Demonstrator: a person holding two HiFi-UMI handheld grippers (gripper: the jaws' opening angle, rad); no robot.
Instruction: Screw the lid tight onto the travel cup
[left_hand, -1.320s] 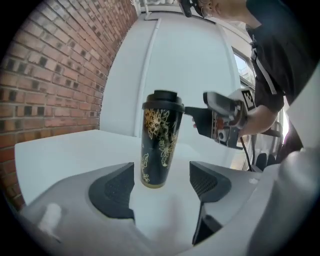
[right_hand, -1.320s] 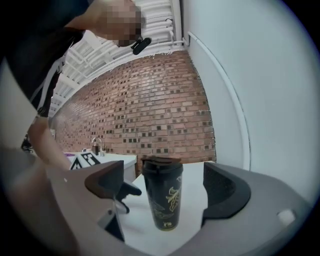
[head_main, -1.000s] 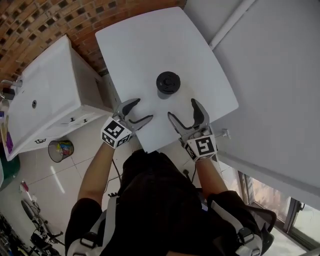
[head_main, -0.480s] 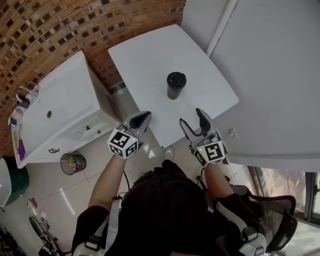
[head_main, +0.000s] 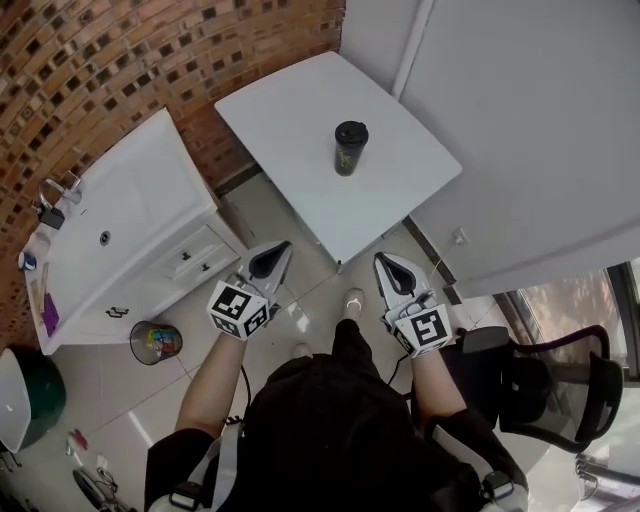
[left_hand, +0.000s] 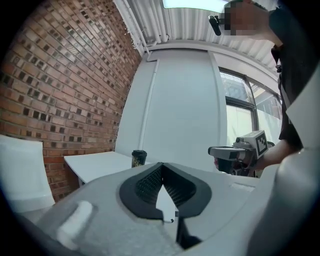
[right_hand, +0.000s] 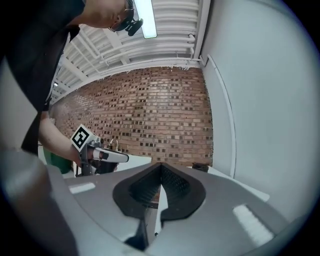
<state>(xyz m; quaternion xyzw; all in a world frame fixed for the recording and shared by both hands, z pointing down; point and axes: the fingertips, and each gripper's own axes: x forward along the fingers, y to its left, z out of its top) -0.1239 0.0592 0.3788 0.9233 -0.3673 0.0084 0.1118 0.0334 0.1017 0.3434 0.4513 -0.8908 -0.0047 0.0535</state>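
Observation:
A dark travel cup (head_main: 350, 147) with a black lid stands upright by itself on the white table (head_main: 300, 110). In the head view both grippers hang over the tiled floor, well short of the table's near edge. My left gripper (head_main: 271, 254) is shut with nothing between its jaws, and so is my right gripper (head_main: 389, 265). The left gripper view shows its closed jaws, the left gripper (left_hand: 162, 169), with the cup (left_hand: 139, 158) small and far off on the table (left_hand: 95, 164). In the right gripper view, the right gripper (right_hand: 161, 172) is closed, and the cup's lid (right_hand: 201, 167) peeks over it.
A white cabinet with a sink (head_main: 120, 225) stands left of the table against the brick wall. A small waste bin (head_main: 155, 342) sits on the floor at lower left, and a black office chair (head_main: 545, 385) at lower right. A white wall panel (head_main: 540, 120) runs behind the table.
The person has backed away from the table. Both grippers have drawn back from its near edge to over the floor, and both have gone from open to shut. The cup has stayed in place.

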